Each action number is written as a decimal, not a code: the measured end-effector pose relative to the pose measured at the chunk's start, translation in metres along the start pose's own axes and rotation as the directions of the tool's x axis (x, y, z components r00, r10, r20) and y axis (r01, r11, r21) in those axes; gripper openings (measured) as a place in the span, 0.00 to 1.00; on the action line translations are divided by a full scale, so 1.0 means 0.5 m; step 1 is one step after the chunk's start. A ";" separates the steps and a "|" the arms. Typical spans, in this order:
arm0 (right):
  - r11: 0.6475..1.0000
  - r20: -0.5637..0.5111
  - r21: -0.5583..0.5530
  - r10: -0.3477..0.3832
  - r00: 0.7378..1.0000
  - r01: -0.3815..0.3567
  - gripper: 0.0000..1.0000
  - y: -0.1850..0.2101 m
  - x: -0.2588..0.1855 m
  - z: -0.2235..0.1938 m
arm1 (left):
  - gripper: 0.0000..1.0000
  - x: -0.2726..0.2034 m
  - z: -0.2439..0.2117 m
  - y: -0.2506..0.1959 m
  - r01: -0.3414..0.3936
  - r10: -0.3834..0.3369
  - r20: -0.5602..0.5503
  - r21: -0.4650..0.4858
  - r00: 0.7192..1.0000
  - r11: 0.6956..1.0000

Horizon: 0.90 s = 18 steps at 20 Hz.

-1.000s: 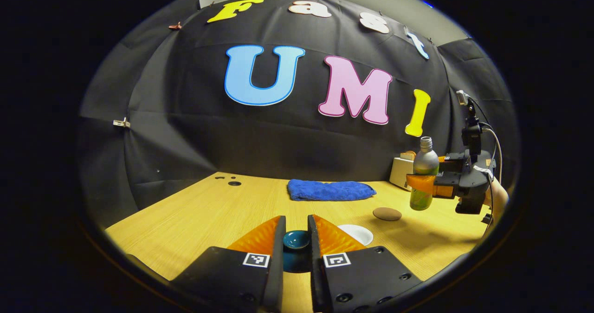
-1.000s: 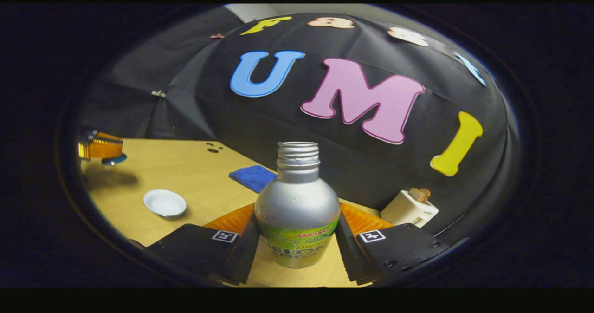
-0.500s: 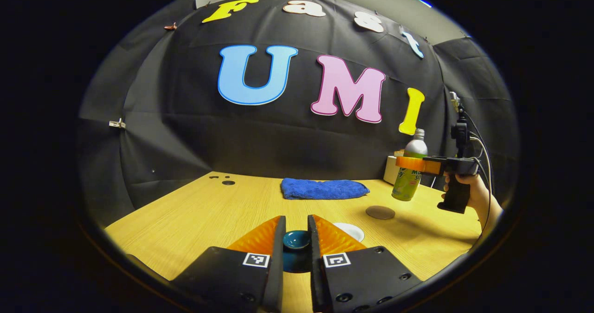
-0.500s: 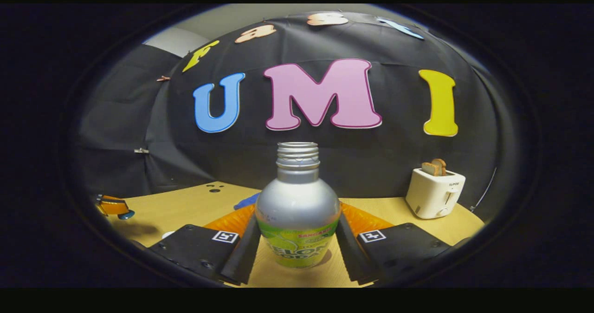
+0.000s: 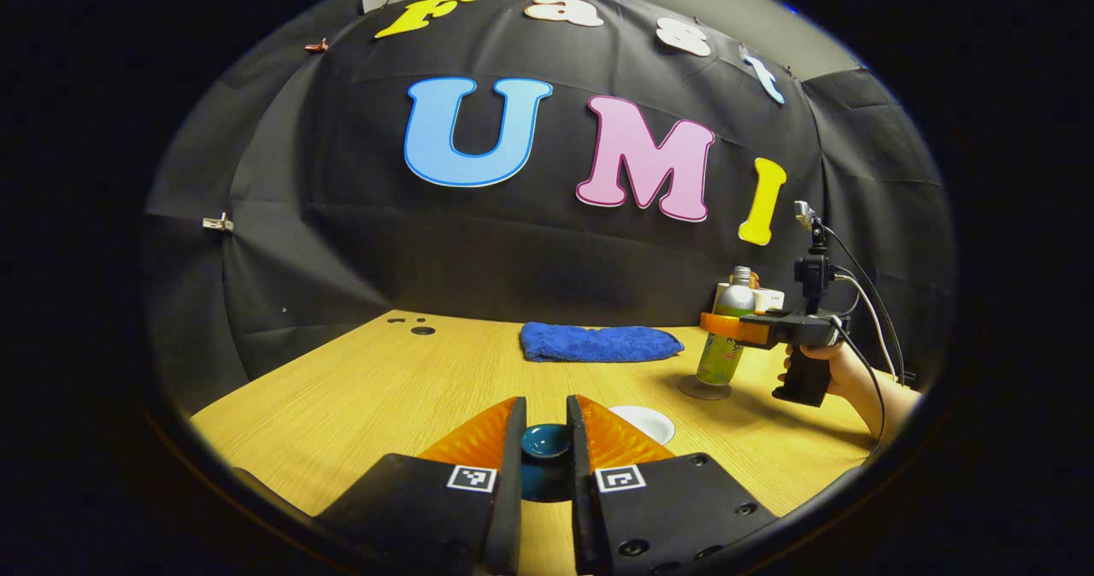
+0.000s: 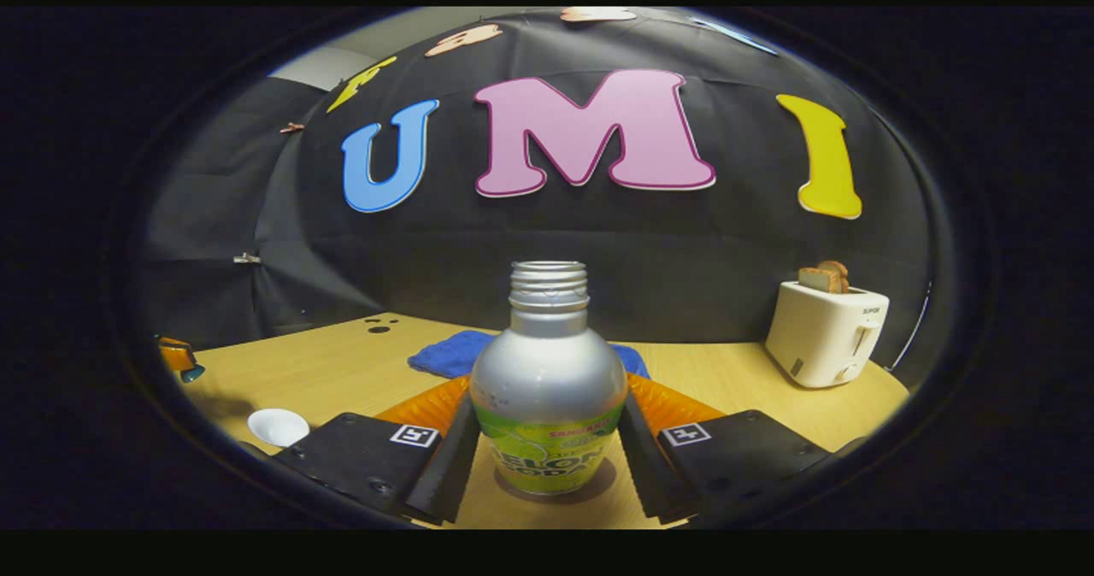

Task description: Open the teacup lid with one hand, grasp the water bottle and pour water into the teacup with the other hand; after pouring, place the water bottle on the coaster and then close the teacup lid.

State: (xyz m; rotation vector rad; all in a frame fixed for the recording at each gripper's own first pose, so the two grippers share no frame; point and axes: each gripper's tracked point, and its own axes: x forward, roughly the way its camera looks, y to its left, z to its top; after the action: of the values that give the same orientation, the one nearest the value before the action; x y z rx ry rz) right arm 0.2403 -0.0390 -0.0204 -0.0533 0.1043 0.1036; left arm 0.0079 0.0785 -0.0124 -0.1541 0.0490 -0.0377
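Now R claw (image 6: 547, 465) clamped on uncapped bottle (image 6: 547, 405) atop coaster (image 5: 704, 387); L claw (image 5: 547, 439) pinching lid (image 5: 545, 440).

Silver water bottle (image 6: 547, 362) with green-yellow label, dark teal teacup lid (image 5: 546, 441), white teacup (image 5: 643, 422), brown coaster (image 5: 703, 387), blue towel (image 5: 601, 342), light wood-grain table (image 5: 376, 388), white toaster (image 6: 825, 332) with brown toast.

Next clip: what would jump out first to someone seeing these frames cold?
The silver and green bottle, standing upright on the brown coaster at the table's right side, gripped by the right gripper. Next, the dark blue lid pinched in the left gripper above the table, with the white teacup just beyond.
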 end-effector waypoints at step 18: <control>1.000 -0.012 -0.011 -0.020 1.000 0.020 0.81 -0.018 0.024 -0.026 | 0.28 0.009 -0.024 -0.003 0.001 -0.002 -0.033 -0.034 0.999 0.999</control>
State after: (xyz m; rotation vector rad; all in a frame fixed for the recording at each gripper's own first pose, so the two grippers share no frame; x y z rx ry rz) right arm 0.2517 -0.0475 -0.0343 -0.0654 0.1152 0.0838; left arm 0.0119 0.0752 -0.0242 -0.1874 0.0827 -0.0406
